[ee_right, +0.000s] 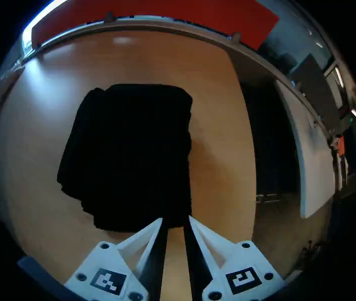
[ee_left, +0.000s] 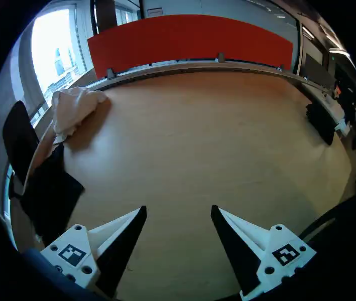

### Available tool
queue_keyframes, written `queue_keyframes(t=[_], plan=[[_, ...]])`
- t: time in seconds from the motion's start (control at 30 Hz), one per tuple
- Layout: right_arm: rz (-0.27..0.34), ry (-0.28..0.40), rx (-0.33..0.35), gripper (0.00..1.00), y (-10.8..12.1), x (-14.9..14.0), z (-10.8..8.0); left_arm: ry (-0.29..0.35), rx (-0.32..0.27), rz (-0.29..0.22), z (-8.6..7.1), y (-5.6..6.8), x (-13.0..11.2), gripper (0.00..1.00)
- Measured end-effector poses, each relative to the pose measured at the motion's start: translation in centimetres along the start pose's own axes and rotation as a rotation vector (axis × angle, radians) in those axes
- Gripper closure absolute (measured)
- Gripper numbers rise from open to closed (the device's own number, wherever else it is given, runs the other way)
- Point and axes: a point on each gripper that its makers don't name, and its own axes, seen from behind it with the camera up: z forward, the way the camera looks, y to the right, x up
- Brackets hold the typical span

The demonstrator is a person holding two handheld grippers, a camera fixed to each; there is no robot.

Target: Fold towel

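The step in hand looks like a fold or a final tidy of the black towel (ee_right: 127, 150), and doing it well would mean taking every layer at the near edge, lifting low, and carrying that edge straight over so the sides line up. The right claw (ee_right: 175, 220) has its fingers drawn nearly together at the towel's lower right corner, but against the dark cloth one cannot tell whether they pinch it. The left claw (ee_left: 179, 208) is spread wide over bare counter (ee_left: 203, 140) and holds nothing. The towel lies at the centre of the right gripper view as a roughly rectangular, several-layered bundle with a stepped lower left edge. A peach cloth (ee_left: 75, 108) lies crumpled at the upper left of the left gripper view.
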Motion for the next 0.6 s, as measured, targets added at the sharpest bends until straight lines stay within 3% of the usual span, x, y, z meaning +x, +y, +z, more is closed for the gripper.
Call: queue_keyframes(t=[0.17,0.37,0.6], plan=[[0.005,0.011,-0.017,0.49,0.5,0.0,-0.3,0.001,-0.002,0.001,0.1,0.0,0.0,0.05],[0.002,0.025,-0.041,0.13,1.0,0.0,-0.7,0.001,-0.005,0.002,0.1,0.0,0.1,0.05],[0.005,0.048,-0.033,0.07,0.6,0.2,-1.1,0.005,-0.006,0.005,0.2,-0.1,0.2,0.05]])
